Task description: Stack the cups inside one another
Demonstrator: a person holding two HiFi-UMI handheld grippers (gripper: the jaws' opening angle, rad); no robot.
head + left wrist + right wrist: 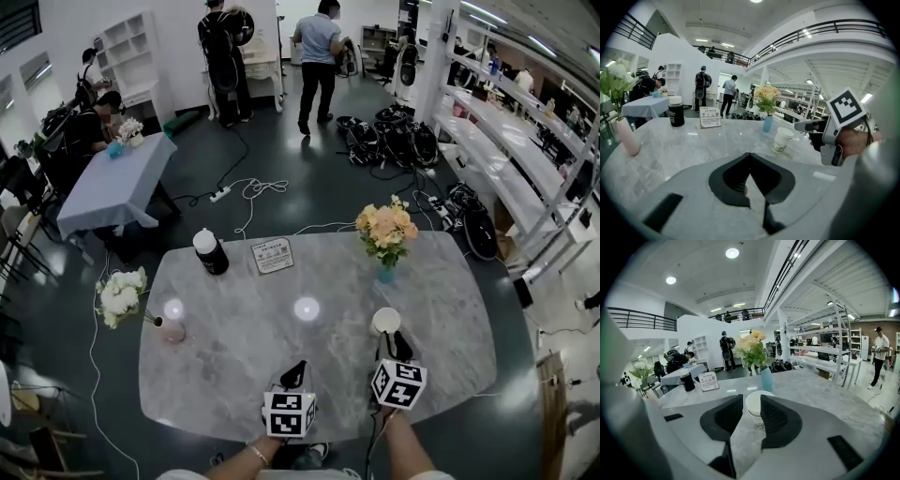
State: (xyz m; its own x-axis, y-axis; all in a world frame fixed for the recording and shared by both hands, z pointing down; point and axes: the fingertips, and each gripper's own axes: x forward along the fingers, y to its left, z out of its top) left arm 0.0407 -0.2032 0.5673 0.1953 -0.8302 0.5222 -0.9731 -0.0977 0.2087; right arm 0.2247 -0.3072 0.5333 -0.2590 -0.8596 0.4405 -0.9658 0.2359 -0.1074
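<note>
A white paper cup stack [385, 322], one cup nested in a printed one, stands upright on the marble table [234, 375] at the right. In the right gripper view the cup stack [754, 405] sits just beyond the fingertips, partly hidden by the right jaw. My right gripper [397, 343] [752, 399] is partly open, its pads not touching the cups. The left gripper view shows a gap between the cup stack [781, 139] and the right gripper [802, 125]. My left gripper [294, 373] [750, 155] hangs near the table's front edge, shut, nothing seen in it.
A black bottle with a white lid [210, 251] and a small sign card [273, 255] stand at the table's back. Peach flowers in a blue vase [385, 234] stand just behind the cups. A pink vase [172, 329] with white flowers is at the left edge.
</note>
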